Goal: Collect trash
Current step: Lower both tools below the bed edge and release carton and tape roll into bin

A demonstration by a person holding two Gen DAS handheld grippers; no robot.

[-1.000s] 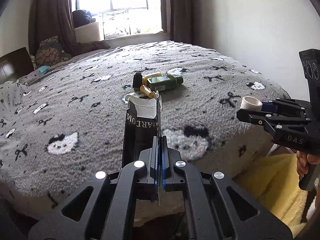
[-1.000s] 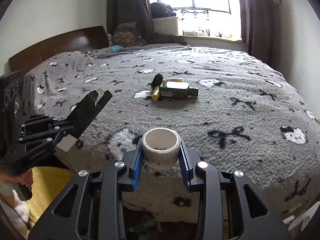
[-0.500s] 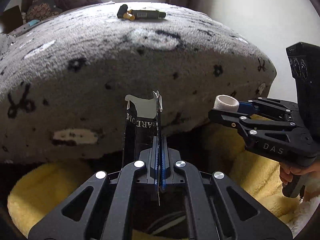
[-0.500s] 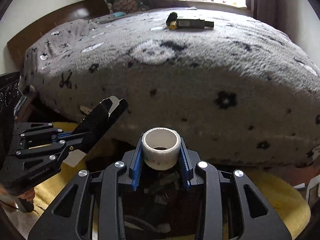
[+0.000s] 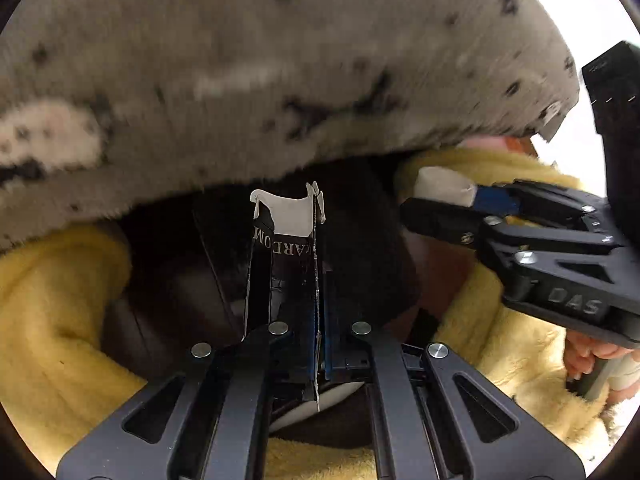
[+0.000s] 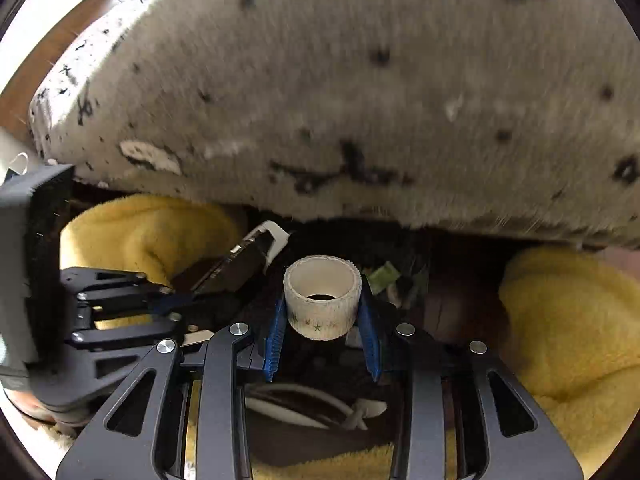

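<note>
My left gripper (image 5: 318, 316) is shut on a flattened black carton (image 5: 284, 264) with white lettering and a torn white top. My right gripper (image 6: 322, 320) is shut on a white tape roll (image 6: 322, 296), held upright between the blue pads. Both point down over a dark trash container (image 6: 312, 404) holding white and green scraps, below the bed edge. The right gripper and roll (image 5: 442, 188) show at the right of the left wrist view. The left gripper and carton (image 6: 236, 266) show at the left of the right wrist view.
The grey patterned blanket (image 5: 280, 60) hangs over the bed edge above. A yellow fleece cover (image 5: 52, 300) lies around the container on both sides (image 6: 568, 320). A hand (image 5: 588, 356) holds the right gripper's handle.
Both grippers have dropped from above the bed down past its edge and tilted downward over the dark container. Each keeps hold of its item. The bottles on the bed have left view.
</note>
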